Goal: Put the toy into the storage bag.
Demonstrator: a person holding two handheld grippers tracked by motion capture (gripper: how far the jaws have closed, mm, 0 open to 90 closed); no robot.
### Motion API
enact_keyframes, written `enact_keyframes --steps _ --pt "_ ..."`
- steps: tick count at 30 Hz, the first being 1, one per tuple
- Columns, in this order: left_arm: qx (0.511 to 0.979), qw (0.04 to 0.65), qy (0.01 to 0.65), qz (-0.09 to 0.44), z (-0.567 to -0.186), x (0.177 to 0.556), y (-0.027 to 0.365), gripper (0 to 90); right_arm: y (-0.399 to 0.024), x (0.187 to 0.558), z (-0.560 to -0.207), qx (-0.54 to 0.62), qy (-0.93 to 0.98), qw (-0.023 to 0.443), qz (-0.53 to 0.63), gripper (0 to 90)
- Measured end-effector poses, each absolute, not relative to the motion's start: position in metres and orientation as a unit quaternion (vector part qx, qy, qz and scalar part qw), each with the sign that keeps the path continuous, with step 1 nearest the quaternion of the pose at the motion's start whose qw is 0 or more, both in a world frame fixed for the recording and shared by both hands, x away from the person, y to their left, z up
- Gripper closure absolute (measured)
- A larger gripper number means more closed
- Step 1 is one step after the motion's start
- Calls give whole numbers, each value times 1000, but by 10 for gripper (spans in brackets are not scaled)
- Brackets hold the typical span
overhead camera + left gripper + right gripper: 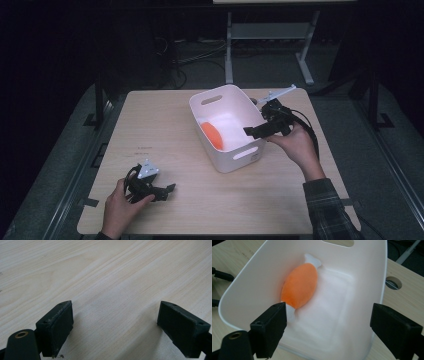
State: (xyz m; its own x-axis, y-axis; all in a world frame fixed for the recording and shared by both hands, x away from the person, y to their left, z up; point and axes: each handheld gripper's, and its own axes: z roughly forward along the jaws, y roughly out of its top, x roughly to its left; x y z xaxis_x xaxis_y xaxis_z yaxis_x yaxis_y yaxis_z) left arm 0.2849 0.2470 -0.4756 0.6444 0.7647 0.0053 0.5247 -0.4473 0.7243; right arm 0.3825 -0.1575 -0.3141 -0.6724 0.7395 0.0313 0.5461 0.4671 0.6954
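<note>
Orange candy-shaped plush toy [299, 285] with white twisted ends lay inside the white plastic bin [235, 161], looked soft and light, best pinched mid-body; right gripper [327, 327] hovered wide open and empty above the bin, left gripper [117, 325] open, empty, well away from the bin.

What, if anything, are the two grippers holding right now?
Nothing. The left gripper is open over bare table; the right gripper is open above the white bin, clear of the orange toy.
</note>
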Motion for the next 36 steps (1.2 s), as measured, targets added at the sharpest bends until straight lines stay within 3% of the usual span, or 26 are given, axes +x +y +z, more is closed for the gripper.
enact_keyframes --steps 16,36 --pt "834 356 386 168 -475 285 247 125 -209 355 -338 399 826 134 376 134" --pt "834 356 386 168 -476 285 247 125 -241 318 -411 414 812 167 377 126"
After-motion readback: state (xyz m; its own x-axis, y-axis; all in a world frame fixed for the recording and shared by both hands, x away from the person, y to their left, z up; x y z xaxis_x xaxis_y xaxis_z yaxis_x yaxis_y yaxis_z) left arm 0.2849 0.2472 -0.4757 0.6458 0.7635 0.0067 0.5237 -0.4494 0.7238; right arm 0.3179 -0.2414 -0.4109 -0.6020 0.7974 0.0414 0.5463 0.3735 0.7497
